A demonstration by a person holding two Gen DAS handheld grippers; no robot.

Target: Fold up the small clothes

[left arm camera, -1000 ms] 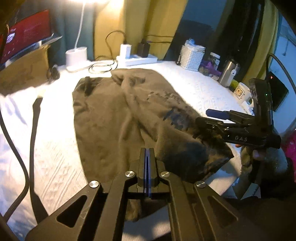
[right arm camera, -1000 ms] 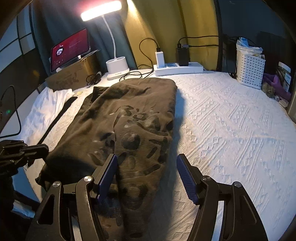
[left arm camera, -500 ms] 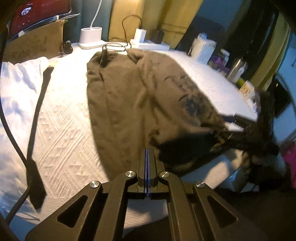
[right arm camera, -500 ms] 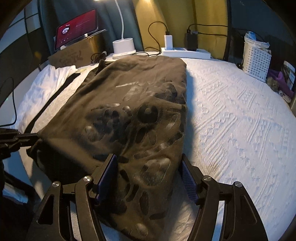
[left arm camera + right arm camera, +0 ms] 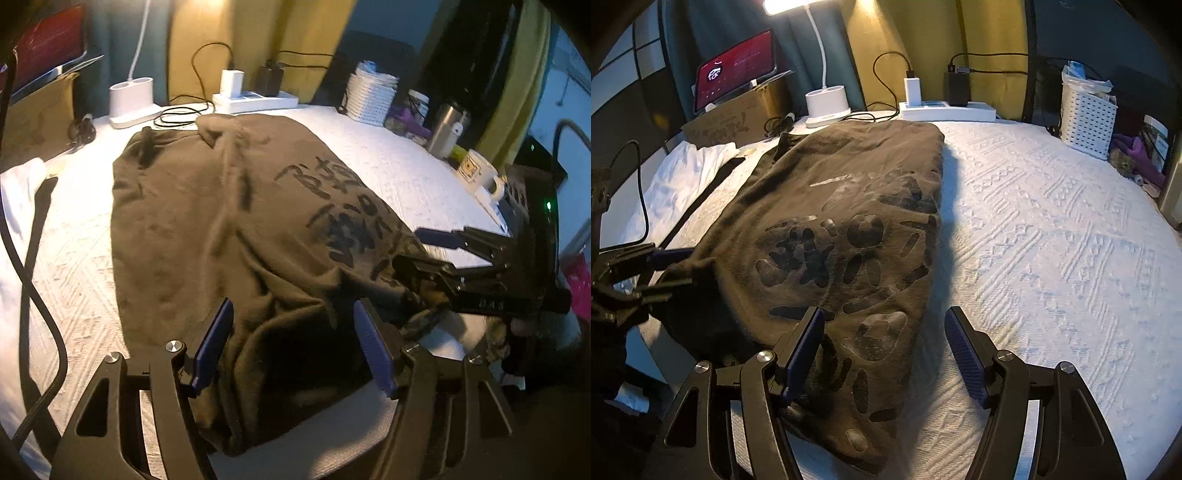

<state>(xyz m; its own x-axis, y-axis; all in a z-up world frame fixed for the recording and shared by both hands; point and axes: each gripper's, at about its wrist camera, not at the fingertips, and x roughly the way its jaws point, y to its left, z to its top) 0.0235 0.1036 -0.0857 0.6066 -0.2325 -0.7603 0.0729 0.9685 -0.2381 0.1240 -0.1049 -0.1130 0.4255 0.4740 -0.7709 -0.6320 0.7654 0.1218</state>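
- Yellow and teal curtains hang behind a bed (image 5: 1052, 258) covered in a white textured spread, lit by a lamp at the far edge.
- Along that far edge stand a white lamp base (image 5: 827, 105), a power strip (image 5: 947, 110) with two chargers plugged in, and a cardboard box (image 5: 731, 118) with a red-screened tablet (image 5: 735, 74) leaning on it.
- A white basket (image 5: 1087, 118) sits at the far right corner.
- The brown printed shirt (image 5: 842, 236) lies folded lengthwise on the bed's left half, running from the far edge to the near edge, where its hem hangs slightly over.
- The left tool (image 5: 291, 347) is opening, its blue pads apart above the shirt's bunched near-left corner; the cloth lies between them but neither pad presses it.
- The right tool (image 5: 882, 350) stands wide apart over the shirt's near-right corner, gripping nothing; its left pad is over the cloth, its right pad over bare spread.
- A mug (image 5: 478, 173) and a steel tumbler (image 5: 448, 129) stand at the bed's right side.
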